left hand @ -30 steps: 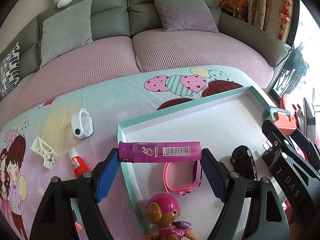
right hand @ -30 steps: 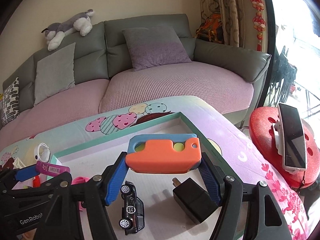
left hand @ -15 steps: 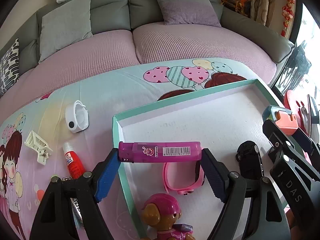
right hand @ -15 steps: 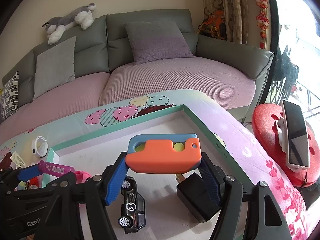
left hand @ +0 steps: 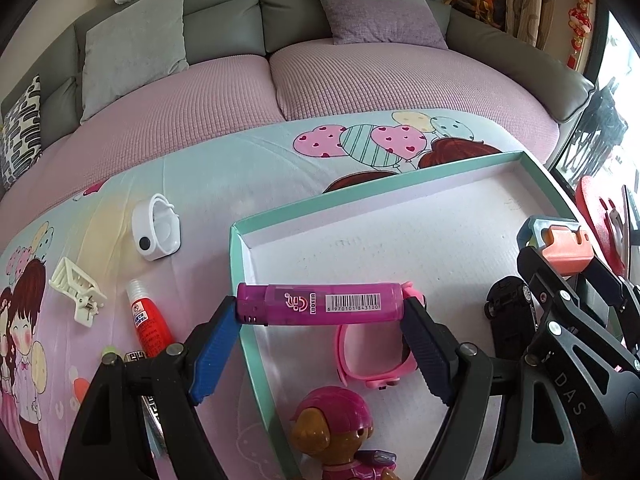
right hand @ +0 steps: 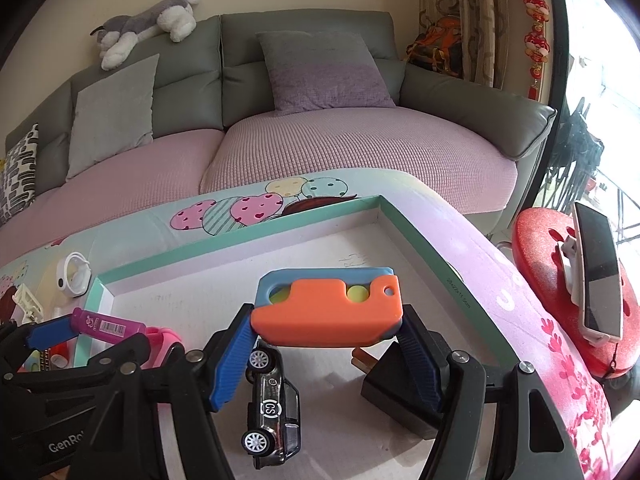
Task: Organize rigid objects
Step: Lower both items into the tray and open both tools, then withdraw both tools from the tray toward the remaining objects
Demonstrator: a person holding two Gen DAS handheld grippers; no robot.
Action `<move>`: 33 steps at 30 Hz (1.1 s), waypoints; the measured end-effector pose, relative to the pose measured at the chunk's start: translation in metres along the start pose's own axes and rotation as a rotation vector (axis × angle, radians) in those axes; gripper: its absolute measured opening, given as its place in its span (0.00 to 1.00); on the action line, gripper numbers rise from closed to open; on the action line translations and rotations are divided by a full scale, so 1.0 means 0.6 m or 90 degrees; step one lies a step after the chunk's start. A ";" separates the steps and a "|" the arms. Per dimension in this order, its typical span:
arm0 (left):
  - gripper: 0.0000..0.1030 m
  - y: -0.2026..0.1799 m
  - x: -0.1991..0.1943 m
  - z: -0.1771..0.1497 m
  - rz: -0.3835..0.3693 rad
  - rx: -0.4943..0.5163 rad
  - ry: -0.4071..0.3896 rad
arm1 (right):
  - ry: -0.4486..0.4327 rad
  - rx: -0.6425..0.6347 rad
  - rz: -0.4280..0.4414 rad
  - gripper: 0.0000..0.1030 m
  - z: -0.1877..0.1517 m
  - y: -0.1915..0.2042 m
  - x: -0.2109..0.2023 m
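The table [left hand: 200, 184], under a cartoon-printed cloth, carries everything, with a sofa along its far side. On its right half lies a shallow tray [left hand: 400, 184] with a green rim and white floor, apparently the collecting place, since a toy car [right hand: 272, 412], a black plug [right hand: 400, 396], a pink watch [left hand: 376, 356] and a toy dog [left hand: 340, 428] already lie in its near part. The far half of the tray floor is bare, so there is open room to set things down without knocking the others.

The right tongs [right hand: 326, 336] pinch an orange and blue toy [right hand: 328, 308] by its two ends, held level above the car and plug, well inside the tray's right rim. The left tongs [left hand: 322, 320] pinch a purple lighter [left hand: 320, 308] end to end, also level; it hangs right over the tray's left rim, its left end at the rim and the rest over the tray floor, above the watch. My guess is both are carried crosswise so they can be lowered flat.

Left of the tray, on the cloth, wait a white ring-shaped gadget [left hand: 156, 232], a cream clip [left hand: 78, 288] and a red glue tube [left hand: 148, 324], well apart from each other. The lighter must clear the rim before release.
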State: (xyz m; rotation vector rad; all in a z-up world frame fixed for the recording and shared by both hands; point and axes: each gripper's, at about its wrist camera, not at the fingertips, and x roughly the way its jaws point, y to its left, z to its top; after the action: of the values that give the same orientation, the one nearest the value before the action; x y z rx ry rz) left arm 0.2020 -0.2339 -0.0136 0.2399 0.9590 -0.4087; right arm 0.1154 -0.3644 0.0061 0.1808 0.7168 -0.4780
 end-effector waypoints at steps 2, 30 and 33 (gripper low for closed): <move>0.79 0.001 0.000 0.000 -0.001 0.000 0.000 | 0.003 -0.005 -0.001 0.71 0.002 0.001 0.001; 0.91 0.036 -0.040 0.001 0.030 -0.046 -0.033 | -0.028 0.020 0.002 0.92 0.017 -0.019 -0.031; 0.91 0.048 -0.051 0.000 0.051 -0.060 -0.054 | -0.028 0.026 0.001 1.00 0.017 -0.023 -0.029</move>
State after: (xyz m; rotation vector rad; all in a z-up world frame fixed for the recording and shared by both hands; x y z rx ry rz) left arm 0.1991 -0.2006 0.0122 0.1729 0.8803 -0.2971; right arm 0.1034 -0.3737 0.0251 0.2078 0.6650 -0.4943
